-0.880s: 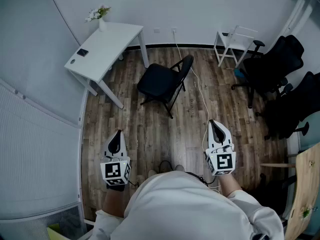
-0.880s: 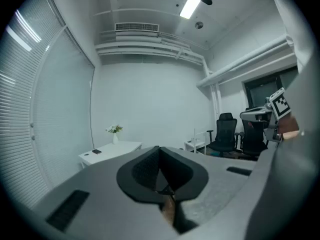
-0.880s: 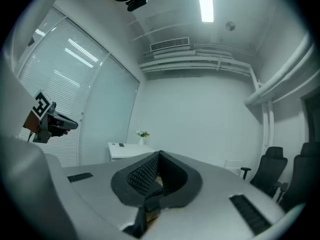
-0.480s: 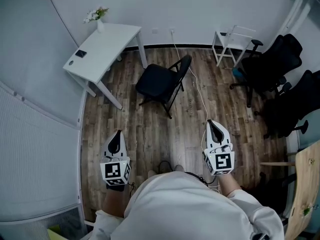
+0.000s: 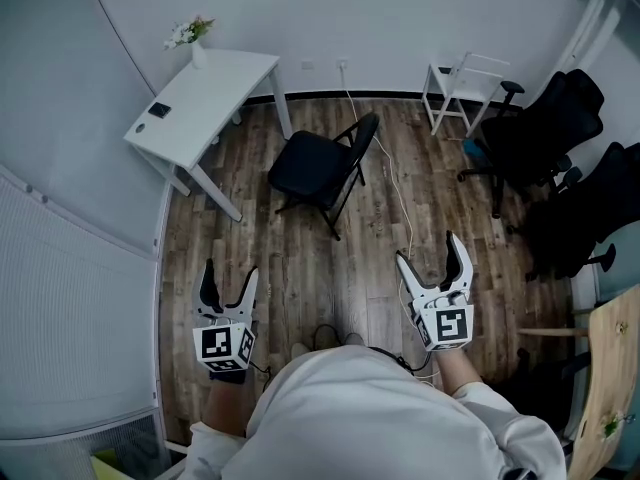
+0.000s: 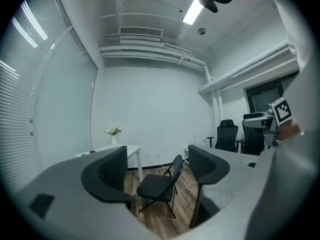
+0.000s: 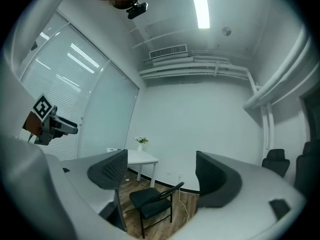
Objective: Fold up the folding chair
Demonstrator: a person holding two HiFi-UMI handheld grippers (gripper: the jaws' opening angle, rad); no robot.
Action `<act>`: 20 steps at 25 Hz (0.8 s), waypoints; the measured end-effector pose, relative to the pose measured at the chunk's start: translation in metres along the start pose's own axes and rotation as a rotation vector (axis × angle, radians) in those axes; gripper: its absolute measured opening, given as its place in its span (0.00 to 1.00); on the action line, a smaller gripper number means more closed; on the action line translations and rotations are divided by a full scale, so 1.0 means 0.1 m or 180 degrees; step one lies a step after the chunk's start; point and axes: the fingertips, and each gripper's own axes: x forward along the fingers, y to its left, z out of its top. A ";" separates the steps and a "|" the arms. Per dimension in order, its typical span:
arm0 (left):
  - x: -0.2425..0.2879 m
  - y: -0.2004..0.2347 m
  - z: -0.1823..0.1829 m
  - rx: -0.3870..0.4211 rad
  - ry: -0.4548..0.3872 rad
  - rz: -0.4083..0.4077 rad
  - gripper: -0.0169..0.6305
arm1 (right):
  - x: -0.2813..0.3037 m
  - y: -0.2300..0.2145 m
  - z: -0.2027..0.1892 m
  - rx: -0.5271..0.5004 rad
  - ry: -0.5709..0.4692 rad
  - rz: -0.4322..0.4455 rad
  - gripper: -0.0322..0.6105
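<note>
**Both claws wide and empty, chair unfolded ahead**

A white table (image 5: 205, 93) stands well ahead of the left claw (image 5: 229, 273) and a little to its left, with a vase of flowers (image 5: 192, 36) at its far corner. The left claw is held out over the wood floor (image 5: 300, 258), its jaws spread wide with nothing between them. The folding chair (image 5: 312, 163) stands unfolded, seat down, well ahead of both claws and between them; neither touches it. In each claw's own view it shows far off through the gap between the jaws. A white cable (image 5: 395, 183) runs along the floor from the wall toward the right claw (image 5: 428, 250); that claw's jaws also stand wide apart and hold nothing. Ahead and to its right is a small white chair (image 5: 462, 80) by the wall; further right, black office chairs (image 5: 545, 118).
</note>
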 end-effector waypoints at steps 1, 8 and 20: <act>0.02 -0.01 0.01 0.0000 0.0015 0.0011 0.61 | 0.00 -0.04 0.00 0.0003 -0.0010 0.0004 0.68; 0.07 -0.21 0.02 0.0005 0.0067 0.0215 0.61 | 0.01 -0.32 -0.15 0.0068 0.0030 0.0123 0.68; 0.30 0.16 -0.41 -0.0204 0.0301 0.0370 0.60 | 0.69 -0.07 -0.45 0.0060 0.0311 0.0429 0.68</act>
